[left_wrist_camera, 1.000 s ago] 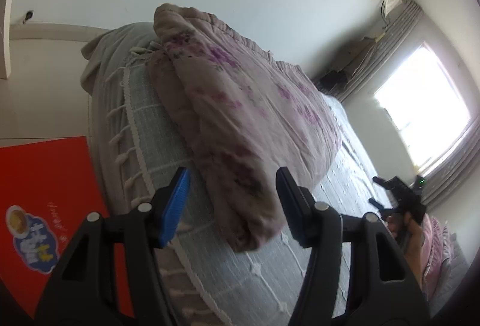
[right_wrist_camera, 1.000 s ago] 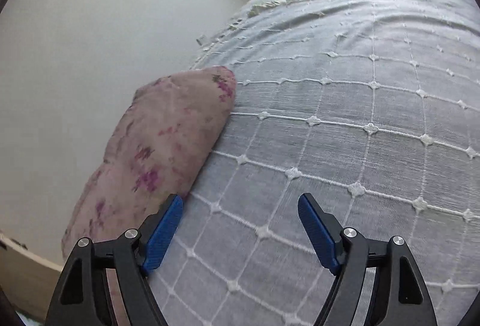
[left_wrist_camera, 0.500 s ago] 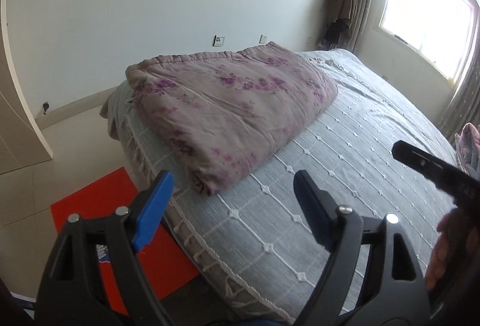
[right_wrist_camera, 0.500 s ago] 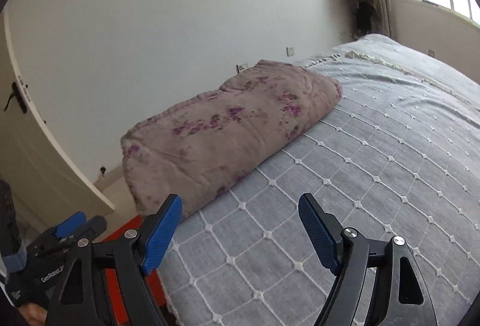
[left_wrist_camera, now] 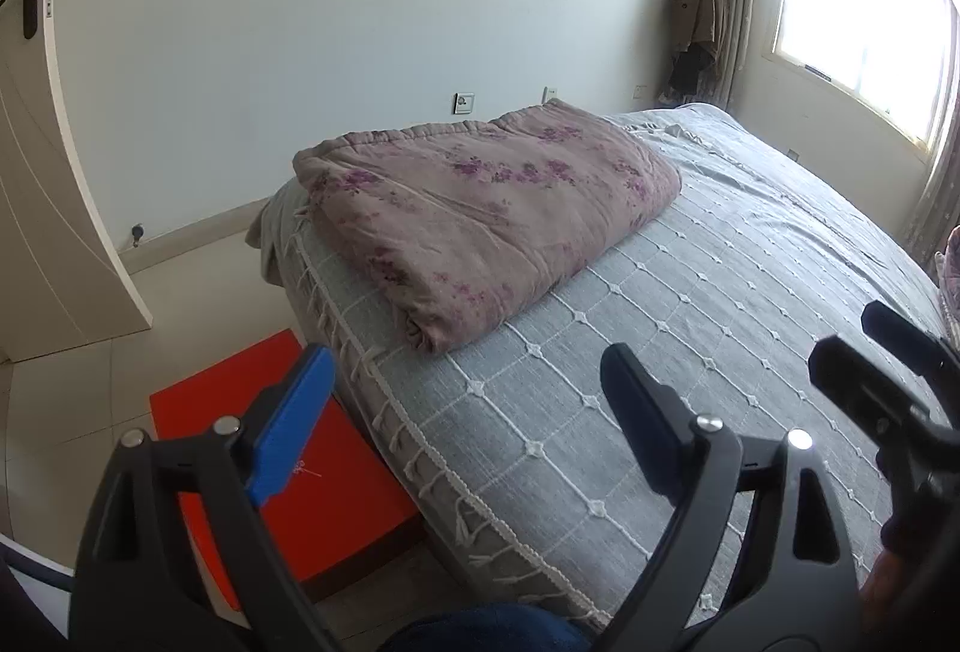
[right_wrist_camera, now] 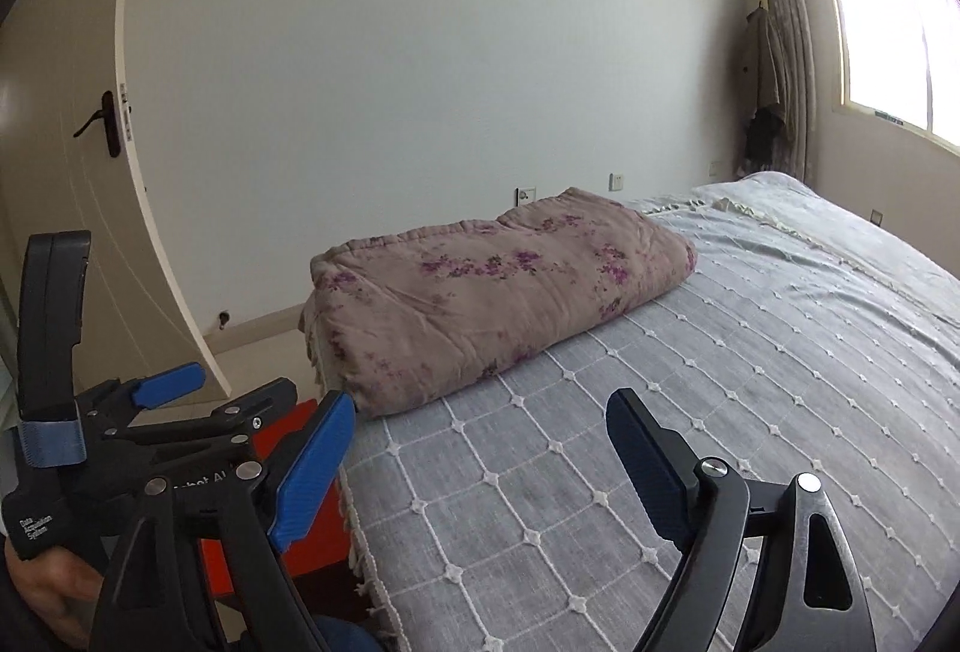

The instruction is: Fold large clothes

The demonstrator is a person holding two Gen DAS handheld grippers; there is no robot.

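The folded floral quilt lies at the bed's corner, both grippers' fingers empty and widening; only the right view shows the left gripper whole.

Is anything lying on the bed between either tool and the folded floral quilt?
Nothing visible does. Only bare grey bedspread lies between the left tool, the right tool and the folded floral quilt. Both tools' jaws are opening, with nothing between them. The red box sits on the floor beside the bed, off that path.
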